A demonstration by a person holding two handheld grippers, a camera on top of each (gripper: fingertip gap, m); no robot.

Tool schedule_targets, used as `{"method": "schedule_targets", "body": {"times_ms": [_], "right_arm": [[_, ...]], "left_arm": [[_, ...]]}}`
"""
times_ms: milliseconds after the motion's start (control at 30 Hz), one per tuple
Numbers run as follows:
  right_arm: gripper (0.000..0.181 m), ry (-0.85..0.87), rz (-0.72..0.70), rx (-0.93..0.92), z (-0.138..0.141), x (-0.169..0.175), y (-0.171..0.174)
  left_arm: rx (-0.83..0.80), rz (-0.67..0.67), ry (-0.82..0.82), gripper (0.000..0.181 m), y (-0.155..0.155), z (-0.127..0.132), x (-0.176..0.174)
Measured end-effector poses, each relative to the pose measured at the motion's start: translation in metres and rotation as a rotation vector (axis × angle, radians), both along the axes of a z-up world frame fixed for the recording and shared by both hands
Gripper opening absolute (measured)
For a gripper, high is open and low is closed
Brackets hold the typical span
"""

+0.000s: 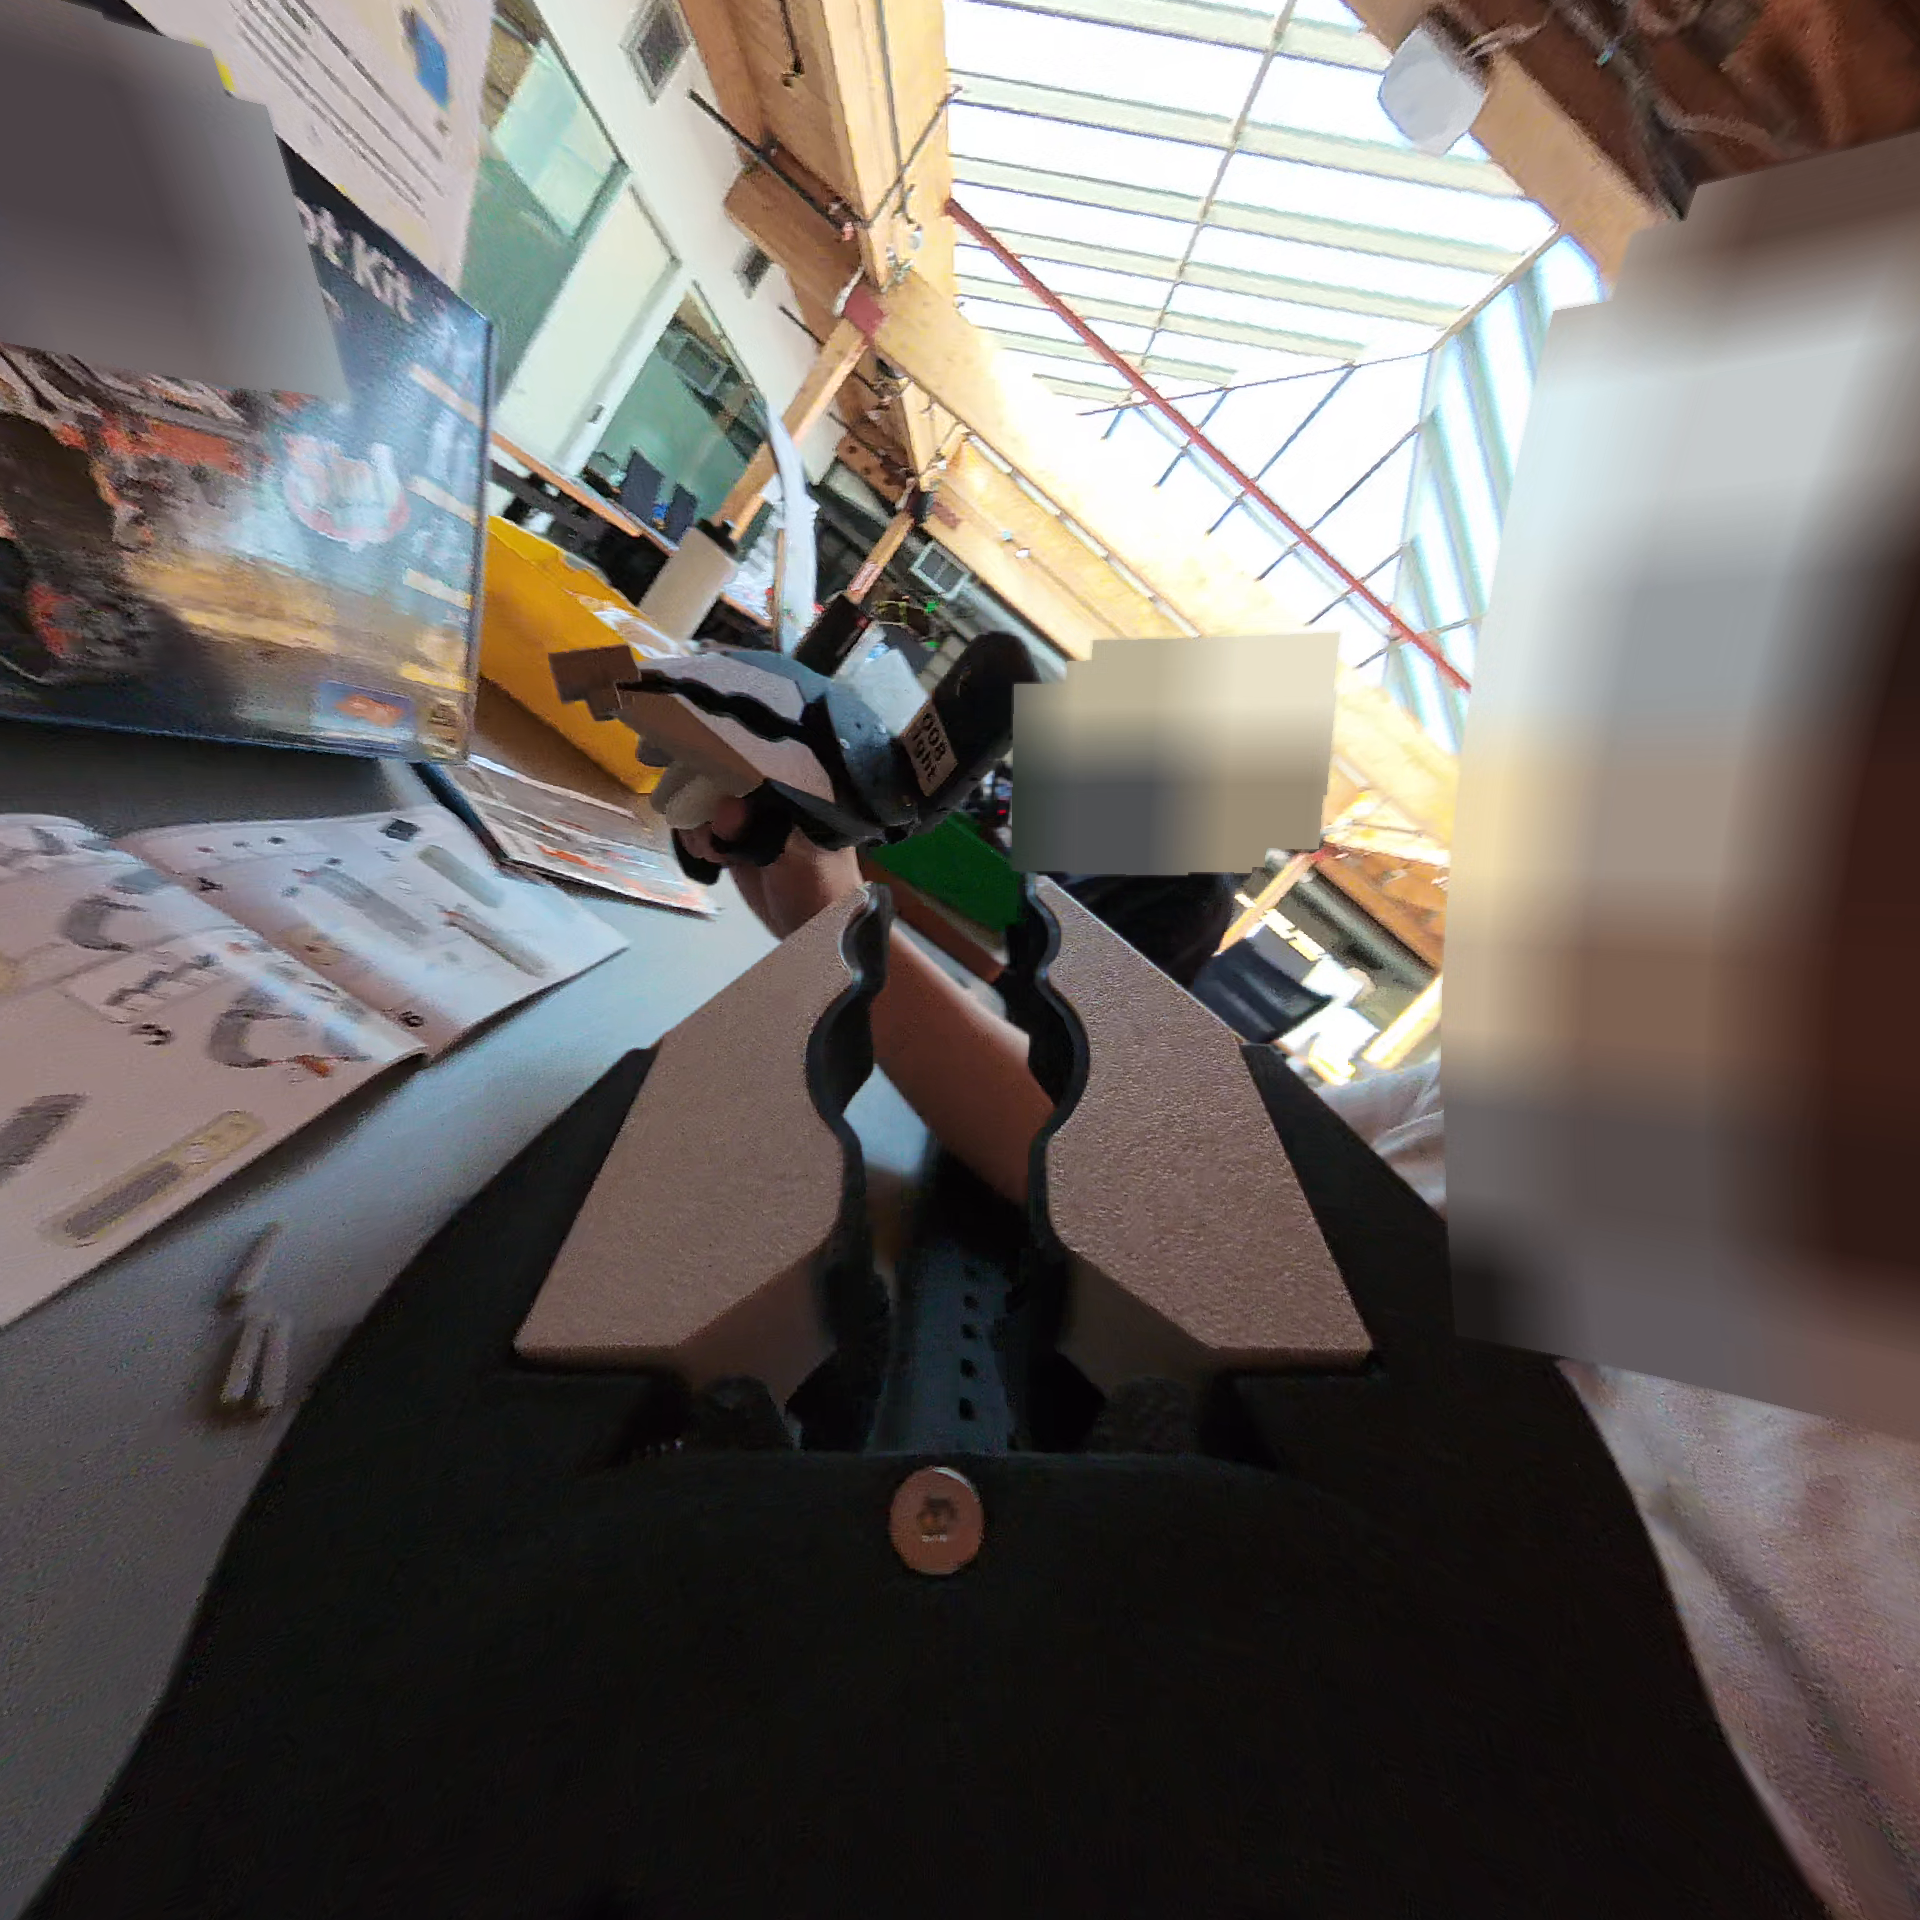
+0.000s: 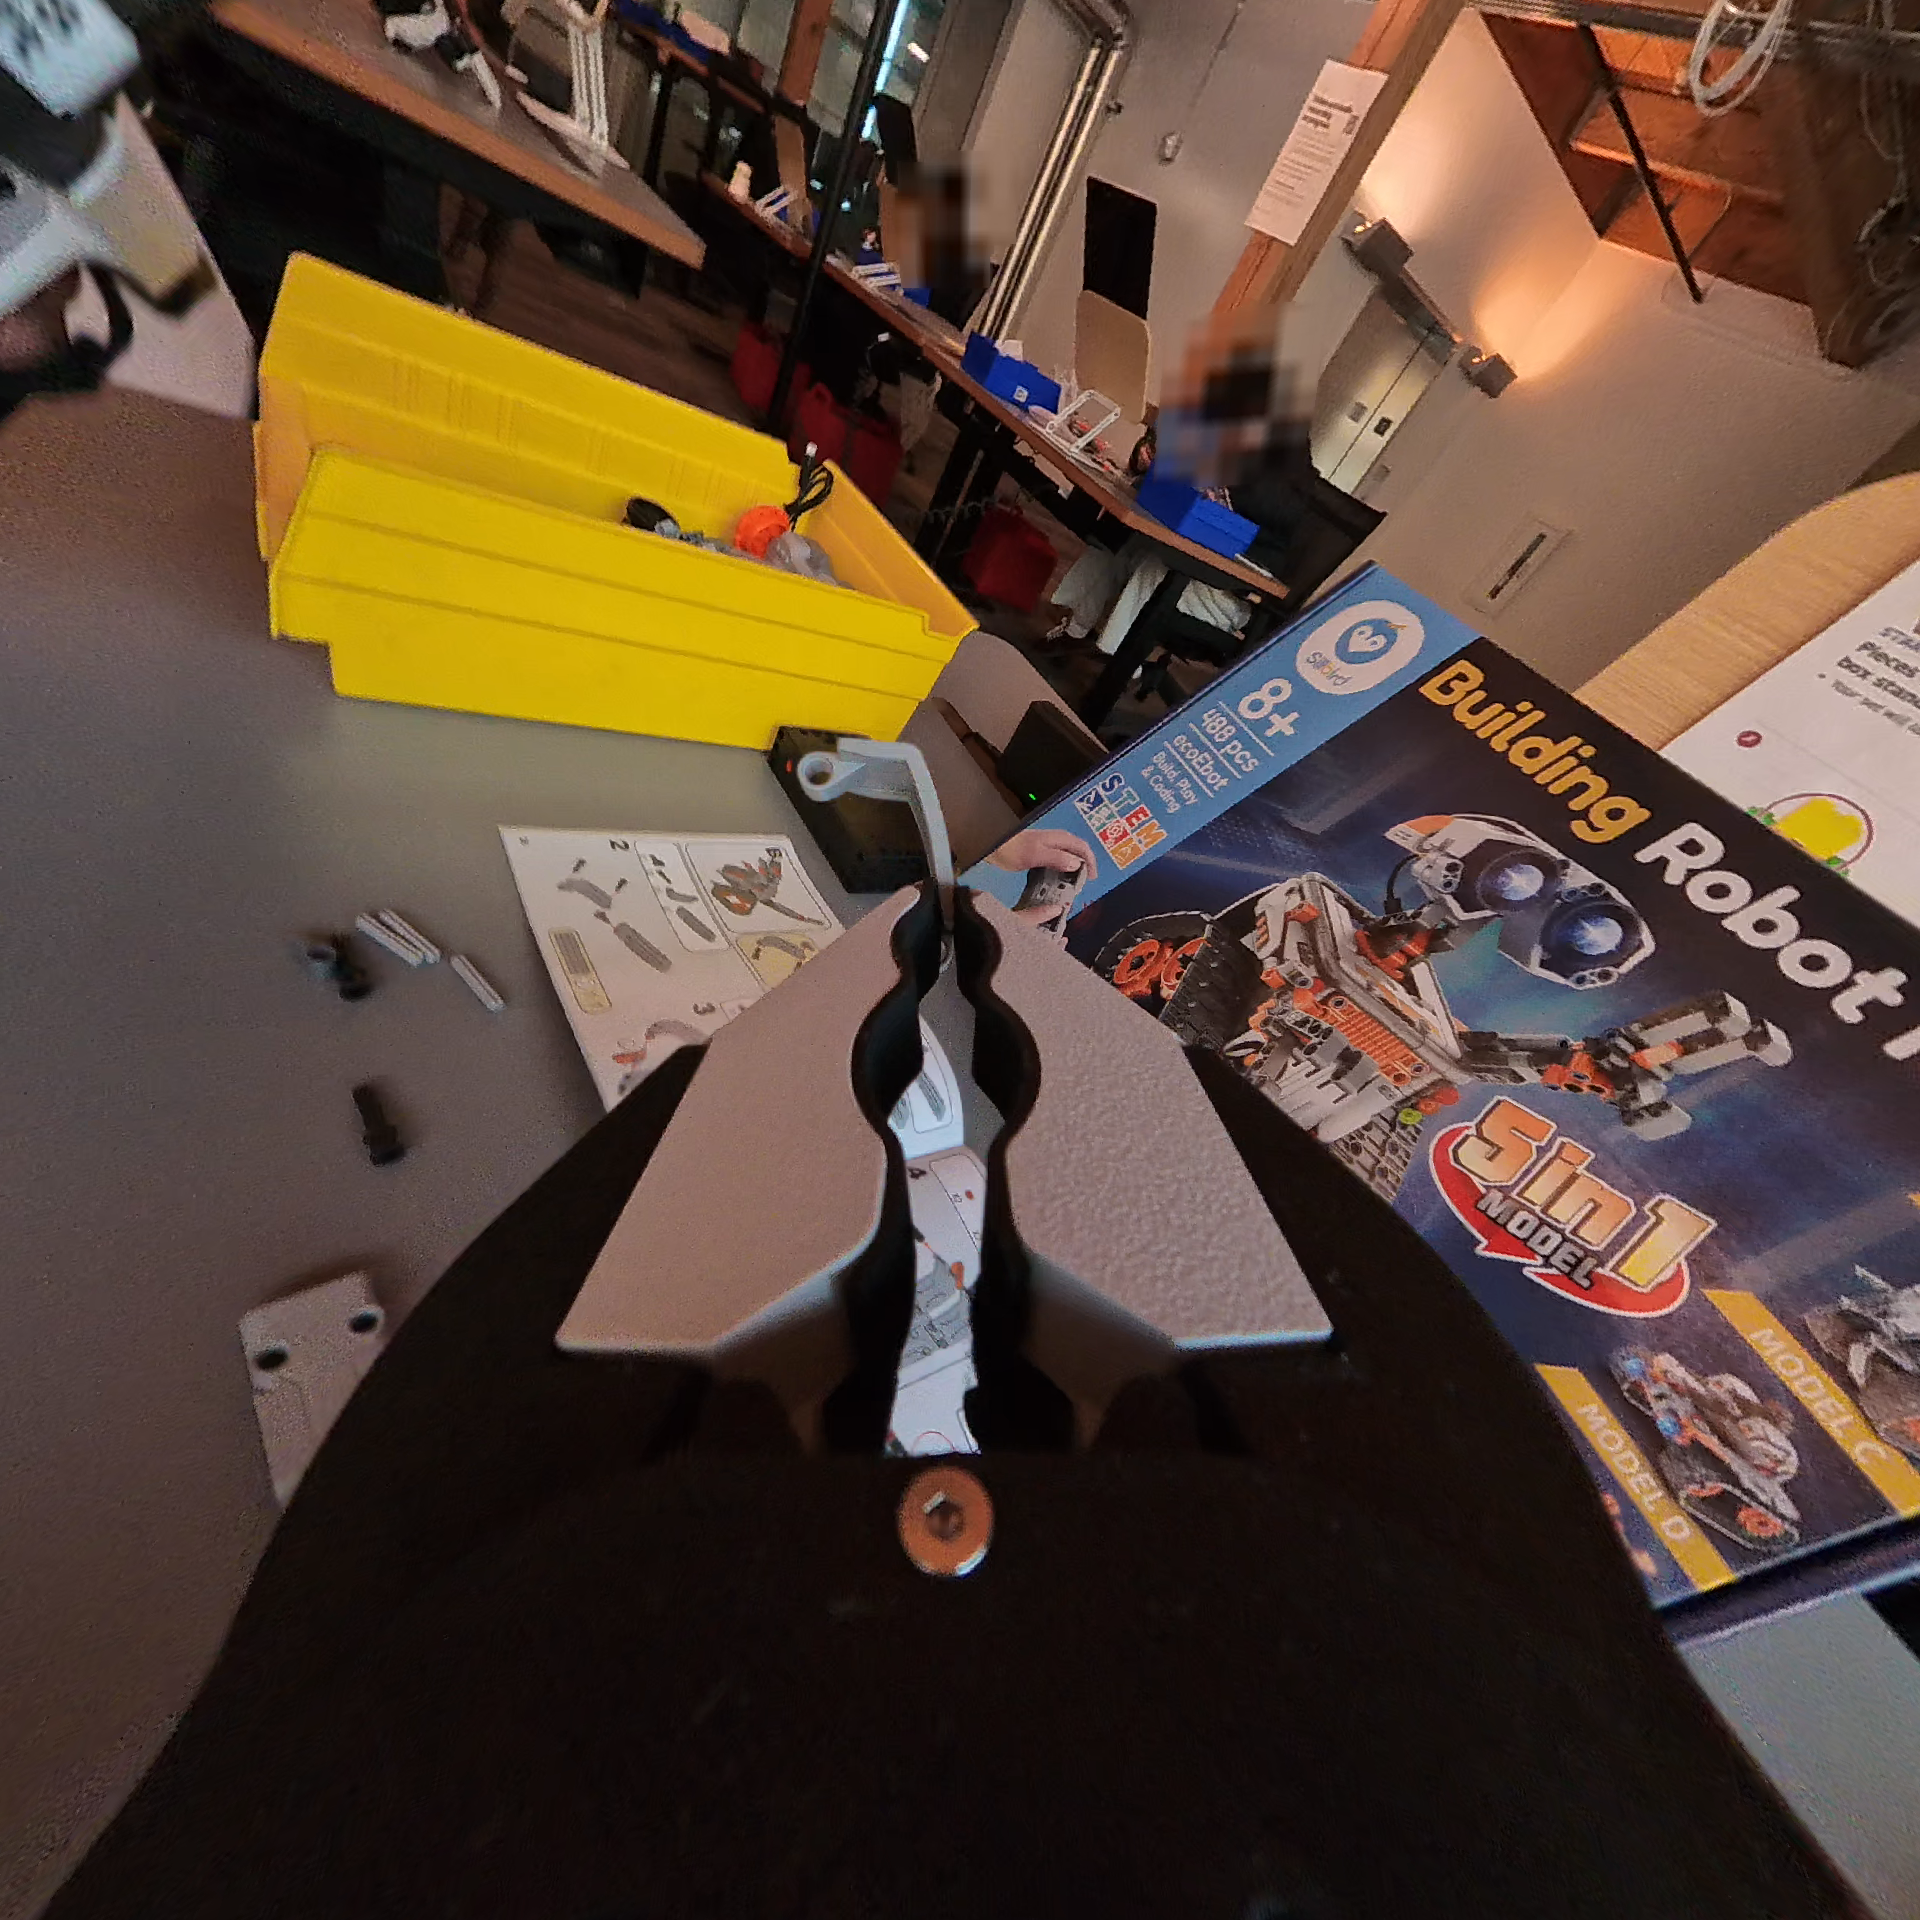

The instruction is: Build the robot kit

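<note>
Daylight floods the left wrist view from a glazed roof in the upper right of the frame, blown out to near white, warming the timber beams beside it. The lower half sits in shade. Motion blur smears the open booklet at left and the printed box above it. The right wrist view is dimmer and sharper, lit by a warm wall glow at upper right; the yellow bins read crisp. Both views bend straight lines toward the edges, and mosaic patches cover parts of each.
</note>
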State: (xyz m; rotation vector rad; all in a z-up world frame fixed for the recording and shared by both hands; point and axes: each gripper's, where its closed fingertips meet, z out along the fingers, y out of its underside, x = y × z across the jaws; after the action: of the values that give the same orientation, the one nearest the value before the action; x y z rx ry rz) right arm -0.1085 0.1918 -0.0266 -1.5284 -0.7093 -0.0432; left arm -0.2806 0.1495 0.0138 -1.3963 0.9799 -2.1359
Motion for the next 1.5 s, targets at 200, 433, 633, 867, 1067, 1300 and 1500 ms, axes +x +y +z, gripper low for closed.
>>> {"method": "schedule_targets", "body": {"times_ms": [200,433,633,867,1067,1300,1500], "right_arm": [[0.0,-0.04,0.053,-0.023,-0.015,-0.008,0.005],[0.0,-0.114,0.077,-0.043,-0.021,-0.022,0.002],[0.0,-0.24,0.094,-0.04,-0.029,-0.037,-0.001],[0.0,-0.211,0.092,-0.009,-0.025,-0.039,0.002],[0.0,-0.229,0.077,-0.023,-0.032,-0.035,0.003],[0.0,-0.227,0.088,-0.053,-0.041,-0.038,0.005],[0.0,-0.191,0.106,-0.061,-0.037,-0.041,0.004]], "left_arm": [[0.278,0.201,0.165,0.025,0.021,-0.014,-0.009],[0.538,0.26,0.309,0.032,0.027,-0.029,0.03],[0.557,0.144,0.391,0.05,0.04,-0.034,0.079],[0.463,-0.069,0.485,0.059,0.045,-0.035,0.117],[0.47,-0.205,0.674,0.046,0.036,-0.069,0.127],[0.569,-0.256,0.754,0.027,0.035,-0.091,0.126],[0.498,-0.317,0.74,0.028,0.033,-0.086,0.123]]}}
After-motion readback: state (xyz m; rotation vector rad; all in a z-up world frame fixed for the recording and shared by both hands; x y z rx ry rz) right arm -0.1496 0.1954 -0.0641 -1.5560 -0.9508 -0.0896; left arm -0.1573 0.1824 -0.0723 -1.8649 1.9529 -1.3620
